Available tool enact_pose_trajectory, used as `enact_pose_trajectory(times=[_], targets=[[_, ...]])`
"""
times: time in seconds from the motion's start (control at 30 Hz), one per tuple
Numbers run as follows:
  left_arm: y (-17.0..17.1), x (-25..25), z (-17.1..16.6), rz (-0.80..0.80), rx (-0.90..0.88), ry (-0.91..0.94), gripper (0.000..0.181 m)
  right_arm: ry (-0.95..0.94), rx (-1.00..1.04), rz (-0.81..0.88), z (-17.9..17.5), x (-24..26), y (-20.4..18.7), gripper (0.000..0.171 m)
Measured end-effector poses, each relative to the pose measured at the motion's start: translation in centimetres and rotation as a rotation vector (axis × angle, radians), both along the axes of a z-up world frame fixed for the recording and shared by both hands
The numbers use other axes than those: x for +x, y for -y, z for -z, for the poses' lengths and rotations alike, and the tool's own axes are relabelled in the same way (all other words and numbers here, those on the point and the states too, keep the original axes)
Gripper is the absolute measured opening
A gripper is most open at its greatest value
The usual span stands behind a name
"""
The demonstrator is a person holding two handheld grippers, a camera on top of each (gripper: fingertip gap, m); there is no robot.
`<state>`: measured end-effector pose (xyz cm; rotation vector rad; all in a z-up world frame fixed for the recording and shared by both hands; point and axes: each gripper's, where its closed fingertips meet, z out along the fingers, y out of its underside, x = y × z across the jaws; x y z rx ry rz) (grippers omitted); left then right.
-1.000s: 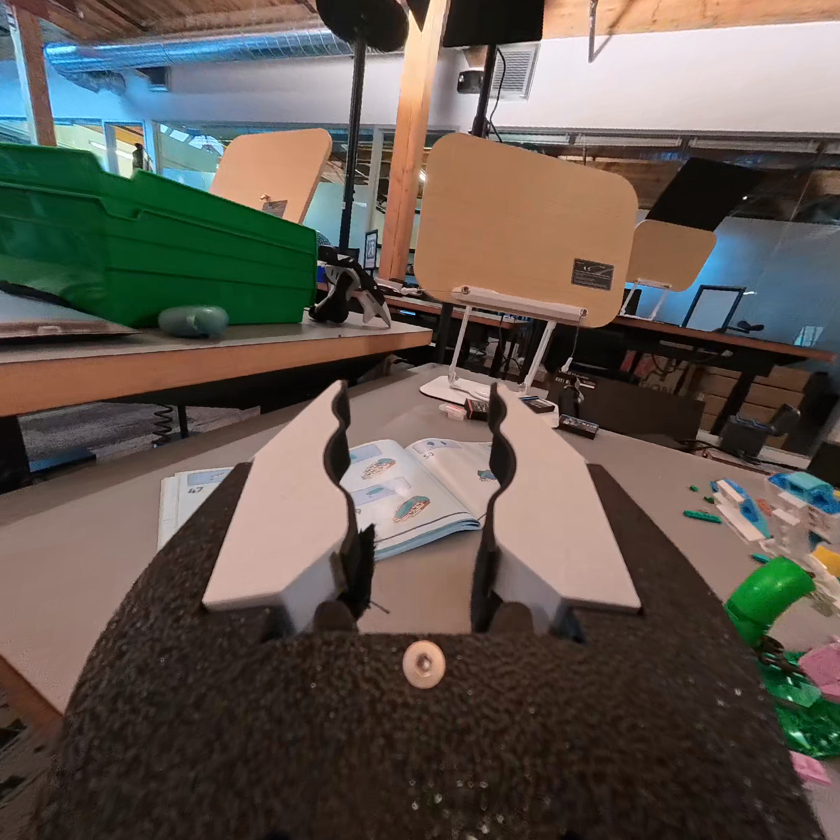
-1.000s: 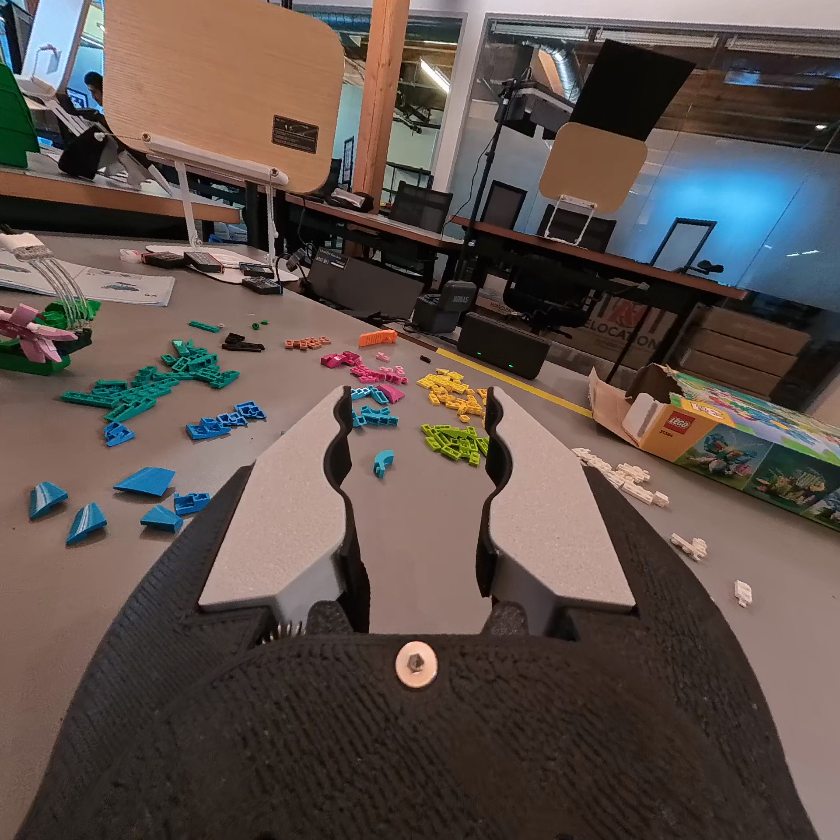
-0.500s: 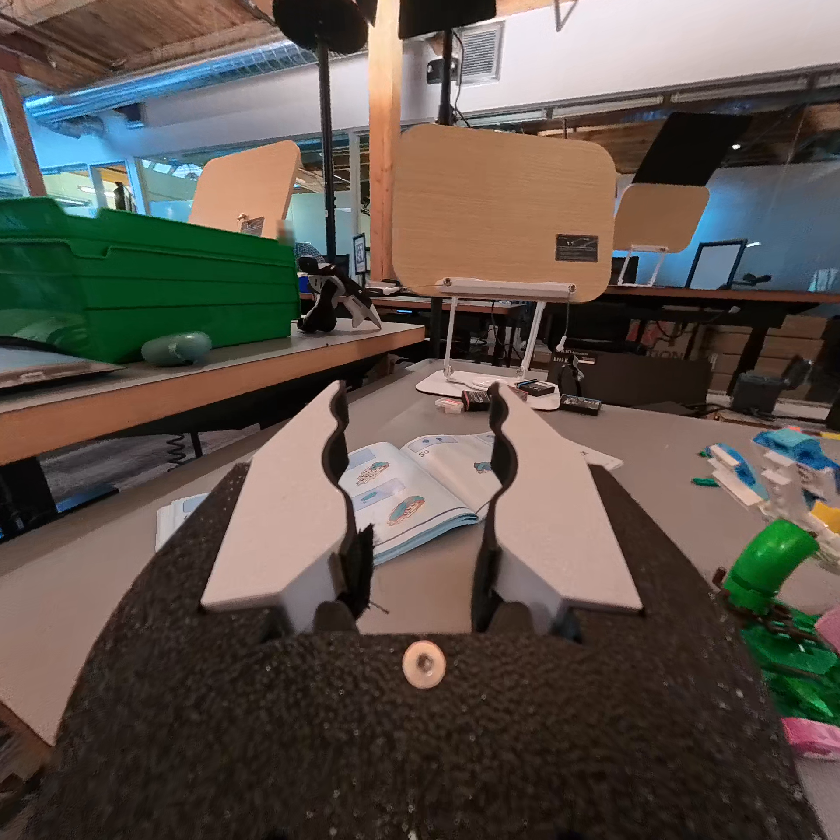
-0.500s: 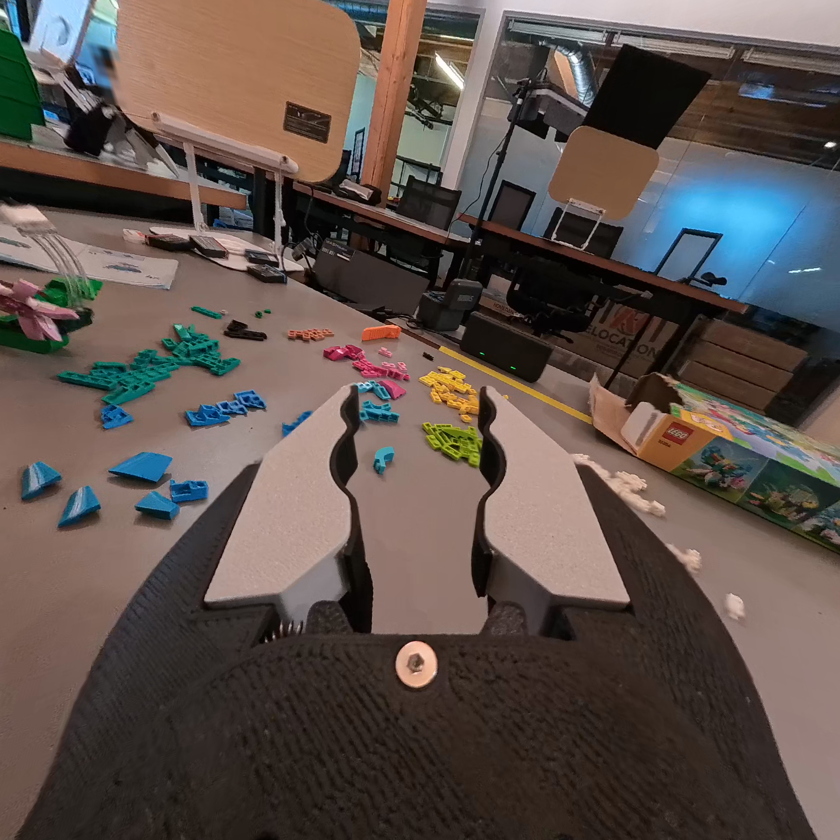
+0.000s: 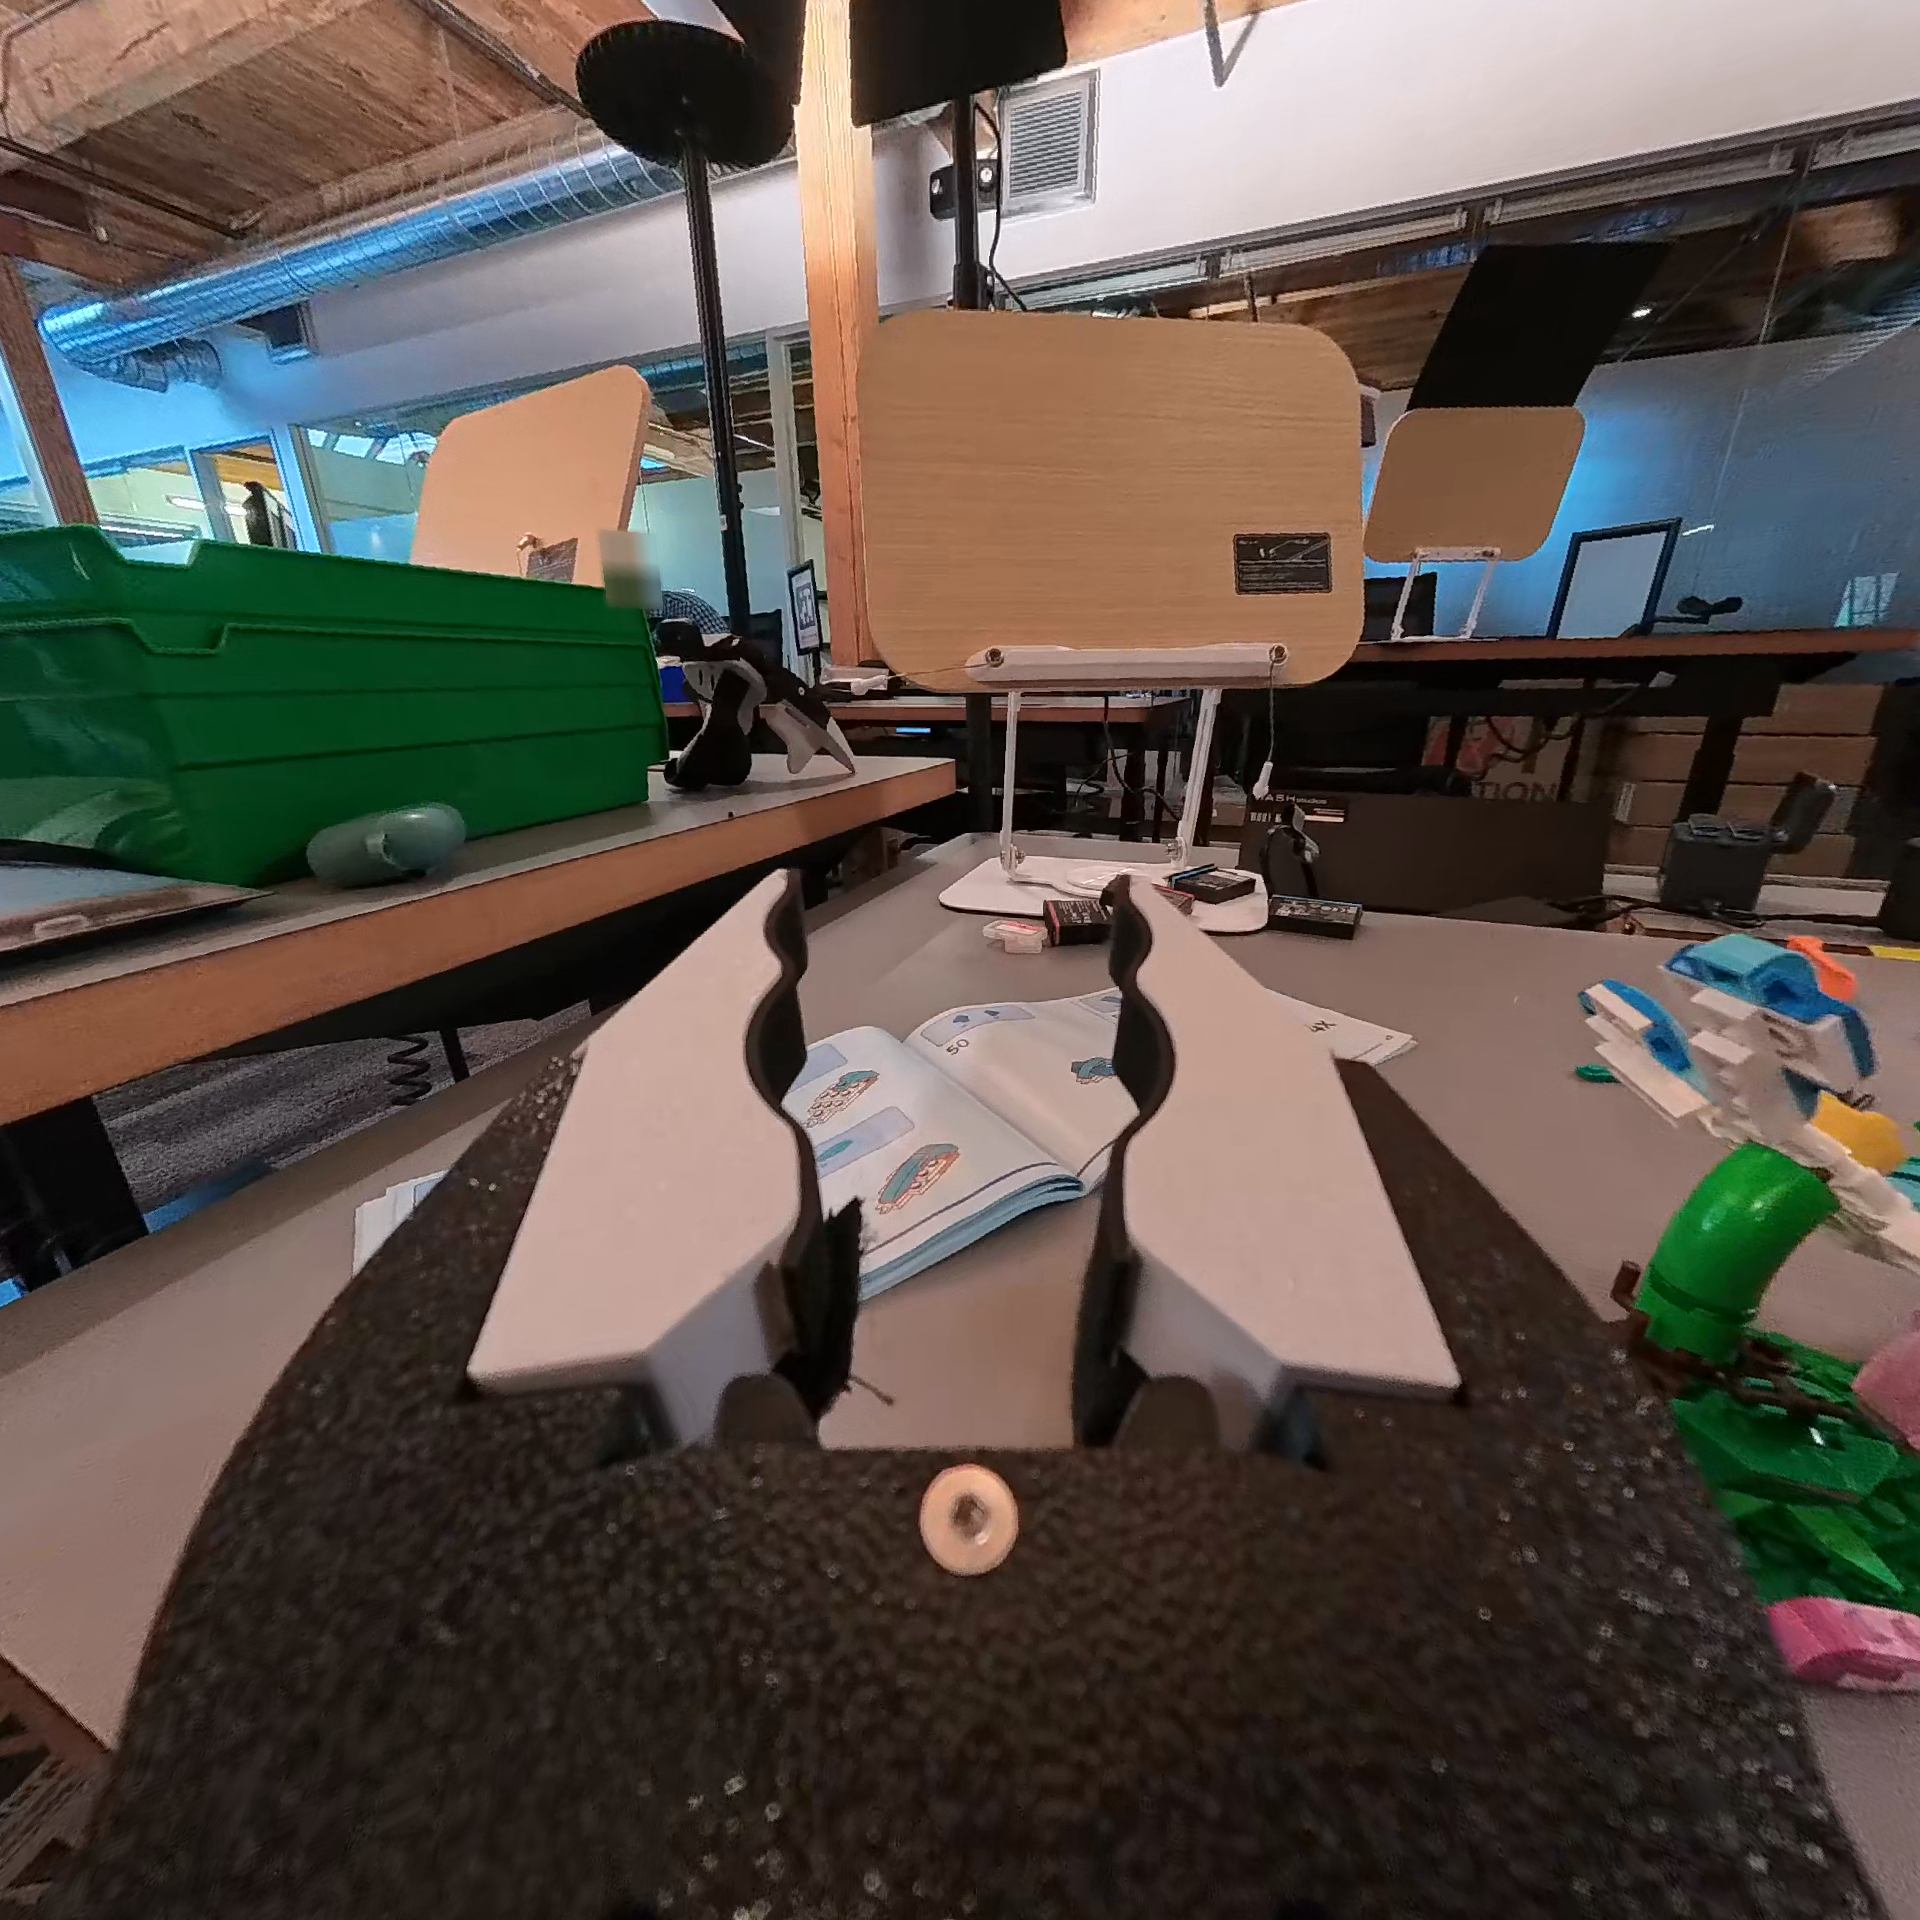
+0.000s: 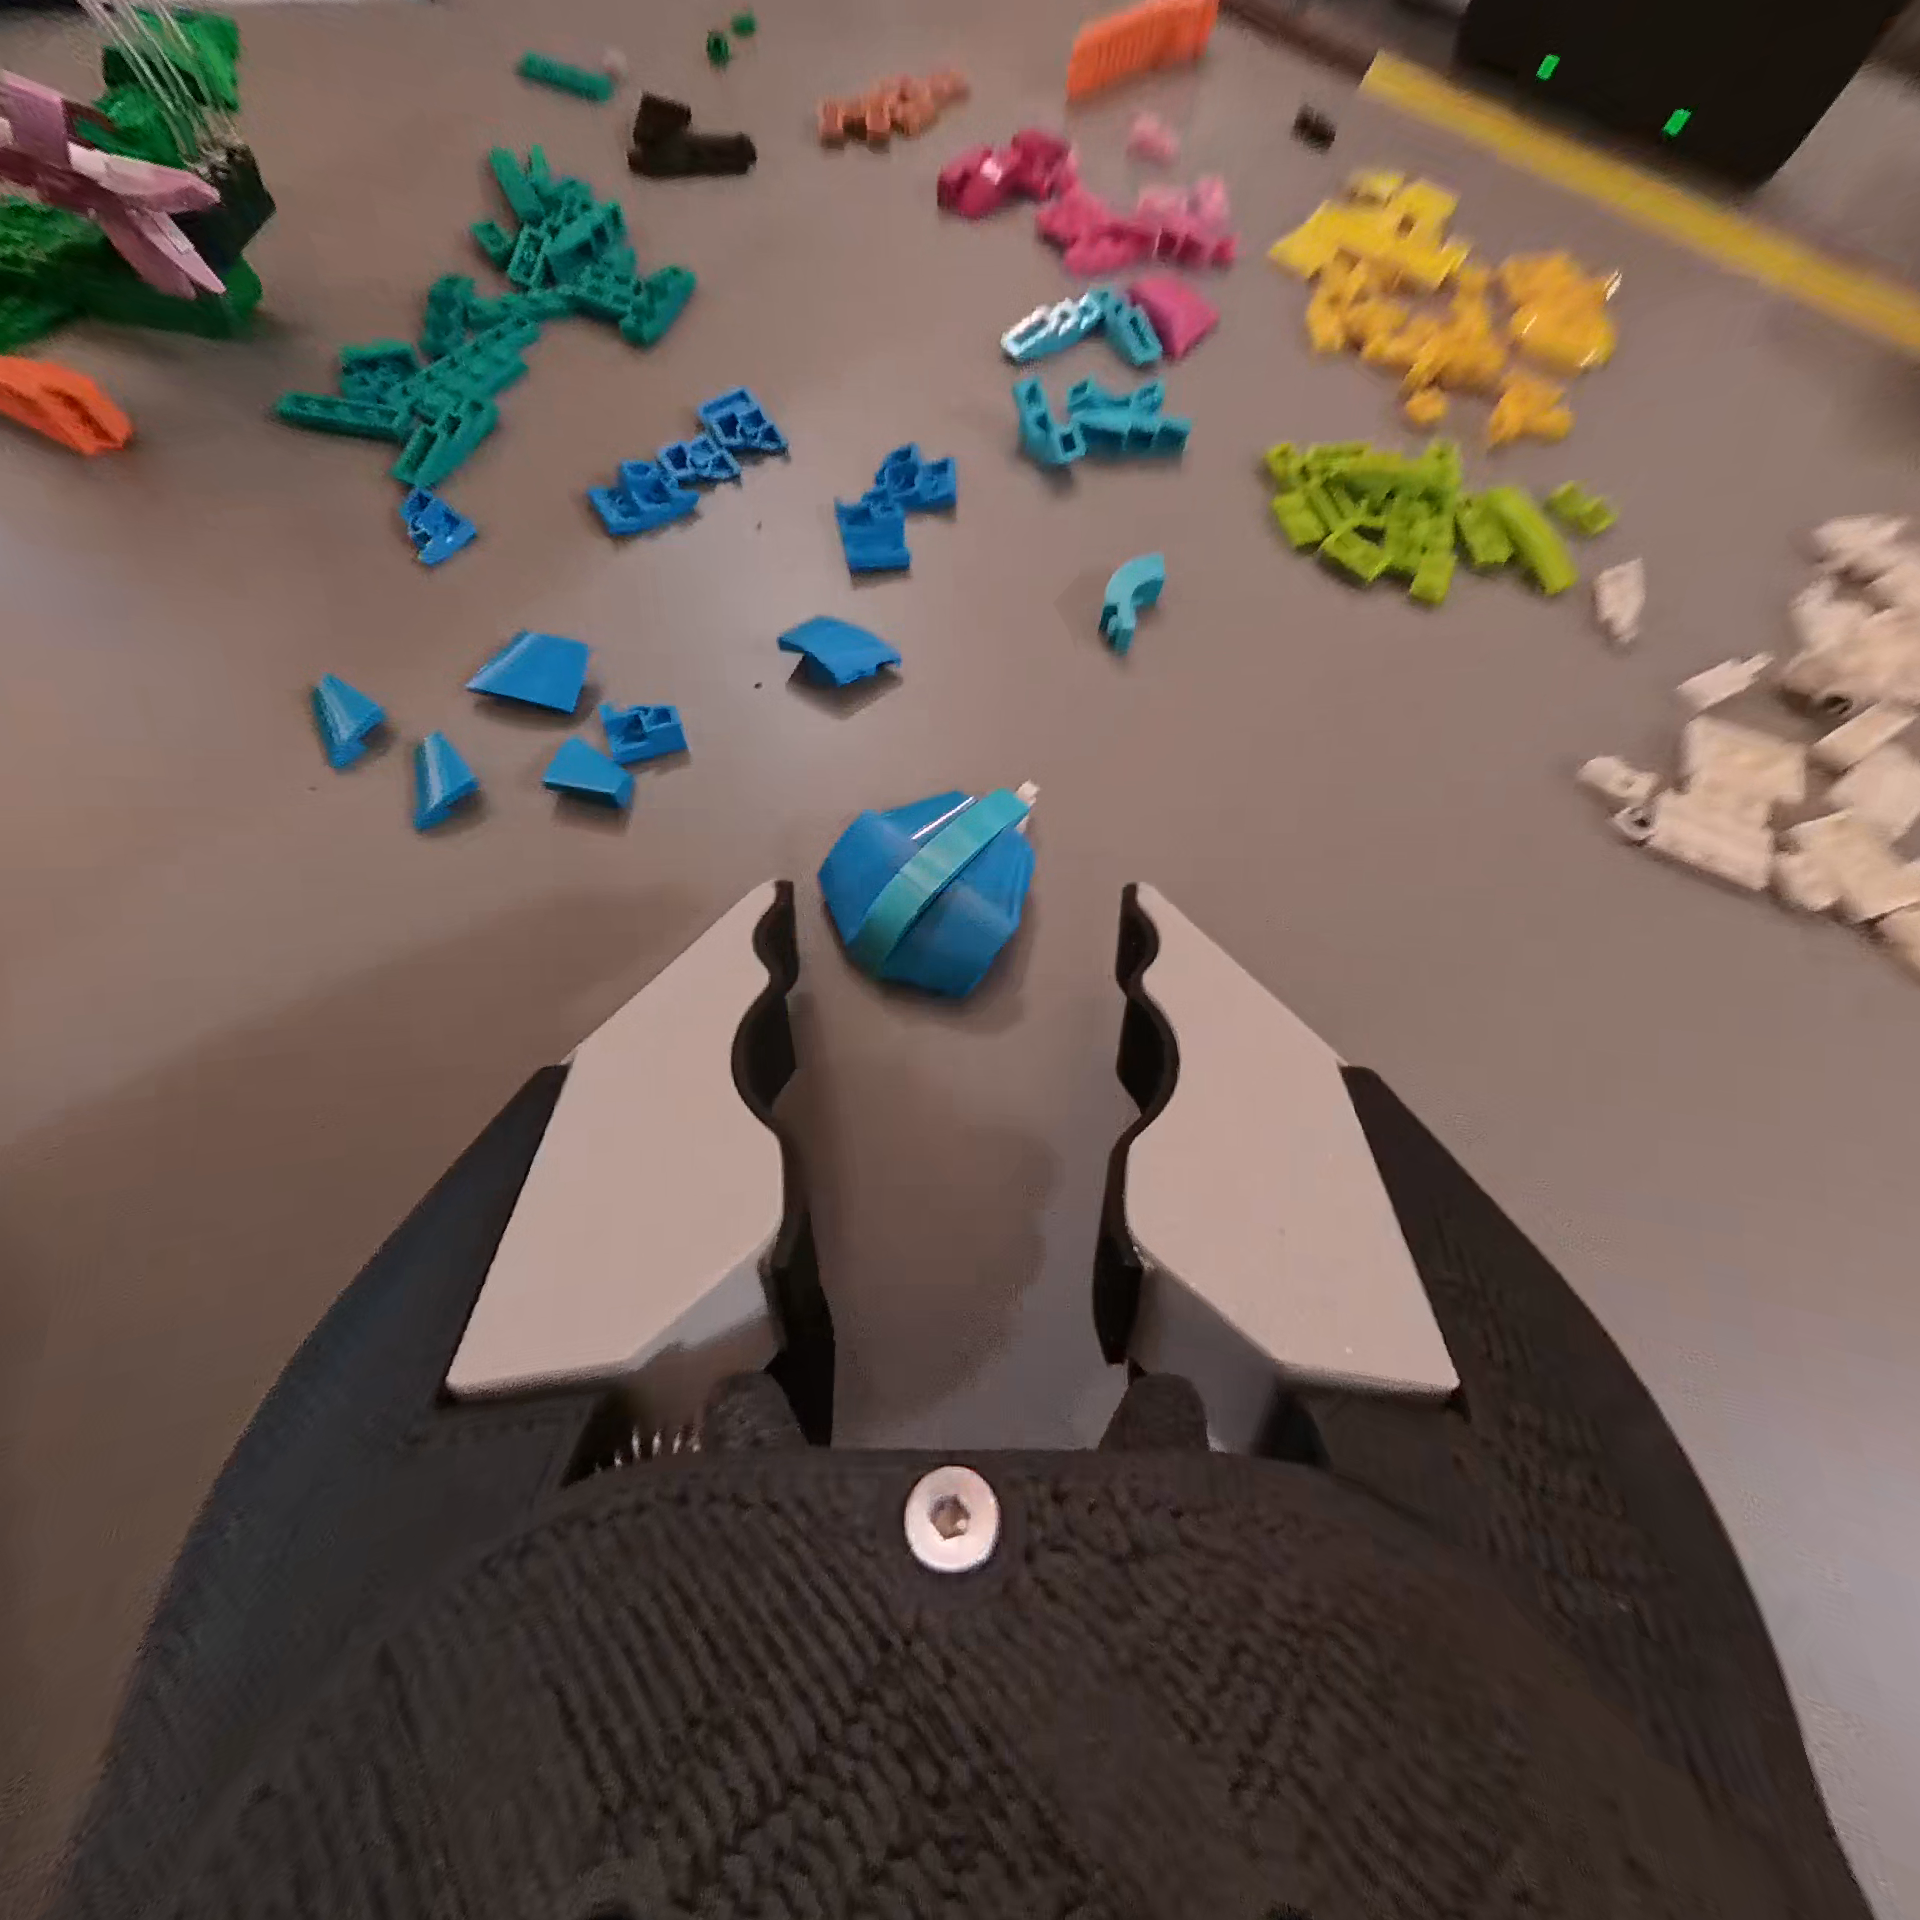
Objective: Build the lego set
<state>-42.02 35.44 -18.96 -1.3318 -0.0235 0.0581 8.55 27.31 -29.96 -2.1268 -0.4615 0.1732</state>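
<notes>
My right gripper [image 6: 951, 894] is open and empty, tilted down over the grey table [image 6: 1351, 1039]. A rounded blue assembly with a teal stripe [image 6: 928, 896] lies on the table between and just past its fingertips. Loose bricks lie beyond, sorted by colour: blue [image 6: 665, 480], teal-green [image 6: 499, 322], cyan [image 6: 1101, 421], pink [image 6: 1112, 223], yellow [image 6: 1444, 301], lime [image 6: 1423, 520], white [image 6: 1787, 769]. My left gripper [image 5: 951, 899] is open and empty above the open instruction booklet [image 5: 956, 1132]. The part-built model with a green curved stem [image 5: 1725, 1257] and a blue and white top [image 5: 1745, 1029] stands to its right.
A wooden book stand [image 5: 1107, 499] stands at the table's far end with small black devices [image 5: 1314, 914] at its base. A green bin [image 5: 312, 686] sits on the neighbouring table to the left. An orange brick separator [image 6: 1138, 42] and black boxes [image 6: 1662, 73] lie past the bricks. Some 50 cm of space lies between my two pairs of fingers. The orange brick separator [image 6: 1138, 42] lies some 35 cm from my right tips, 50 cm from my left tips.
My right gripper has pitched down sharply towards the table and now frames the blue assembly, its jaws a little wider. My left gripper has turned slightly right, bringing the model more into view.
</notes>
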Motion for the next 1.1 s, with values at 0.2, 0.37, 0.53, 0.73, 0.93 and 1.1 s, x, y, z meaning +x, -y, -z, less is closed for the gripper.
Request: enact_pose_trajectory(times=[0.2,0.37,0.53,0.73,0.93,1.1], targets=[[0.0,0.1,0.0,0.002,0.001,-0.004,0.056,-0.031,-0.074,-0.012,0.9,-0.8,0.1,0.049],[0.0,0.2,0.0,0.006,-0.001,-0.013,0.055,0.022,-0.076,-0.012,1.3,-0.8,0.0,0.039],[0.0,0.5,0.0,0.010,-0.003,-0.030,0.055,0.106,-0.047,0.046,1.2,0.8,-0.5,0.039],[0.0,0.6,0.0,0.014,-0.002,-0.035,0.054,0.247,0.009,0.133,0.5,4.3,-1.1,0.038],[0.0,0.6,0.0,0.014,-0.001,-0.035,0.054,0.177,-0.033,0.130,1.0,4.5,-0.8,0.053],[0.0,0.6,0.0,0.014,-0.002,-0.035,0.054,0.092,-0.087,0.114,1.3,3.9,0.3,0.056]])
